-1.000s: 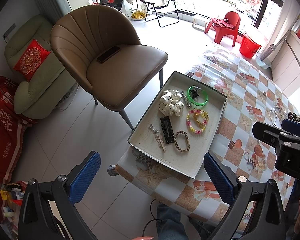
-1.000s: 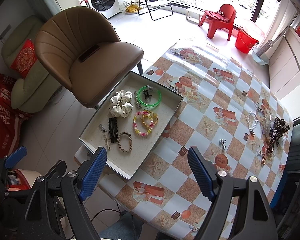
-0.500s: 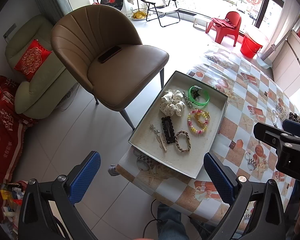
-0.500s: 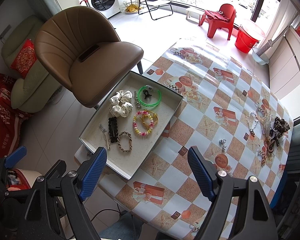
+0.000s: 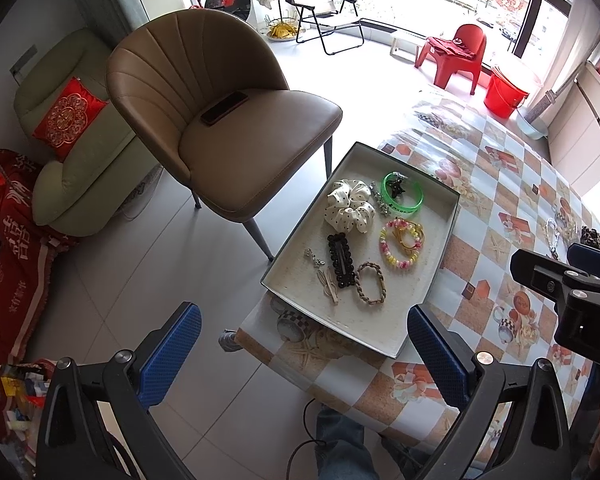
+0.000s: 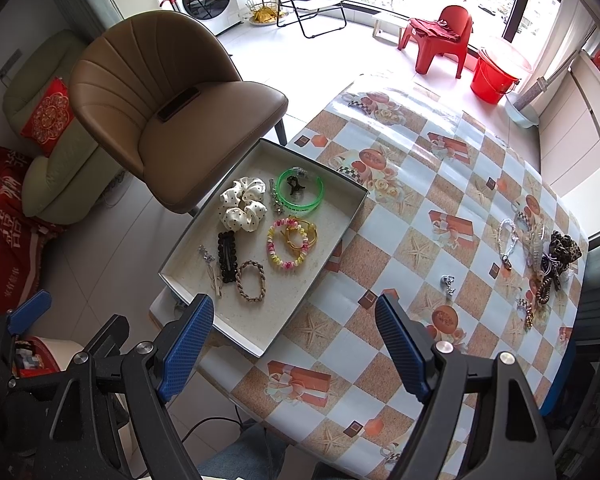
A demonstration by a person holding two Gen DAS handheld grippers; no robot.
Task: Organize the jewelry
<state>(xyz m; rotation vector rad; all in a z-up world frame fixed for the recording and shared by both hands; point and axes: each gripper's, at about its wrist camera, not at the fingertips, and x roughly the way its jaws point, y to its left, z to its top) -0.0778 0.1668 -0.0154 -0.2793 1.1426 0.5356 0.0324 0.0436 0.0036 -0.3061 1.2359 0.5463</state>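
Observation:
A shallow white tray rests at the table's left edge. It holds a dotted white scrunchie, a green bangle, a bead bracelet, a black hair clip and a braided bracelet. More loose jewelry lies at the table's right edge, and a small silver charm sits nearer the middle. My left gripper hangs open above the tray's near corner. My right gripper is open too, high over the table, holding nothing.
A brown chair with a phone on its seat stands just left of the table. The checkered tablecloth covers the table. A green sofa with a red cushion stands further left. A person's legs show below the table edge.

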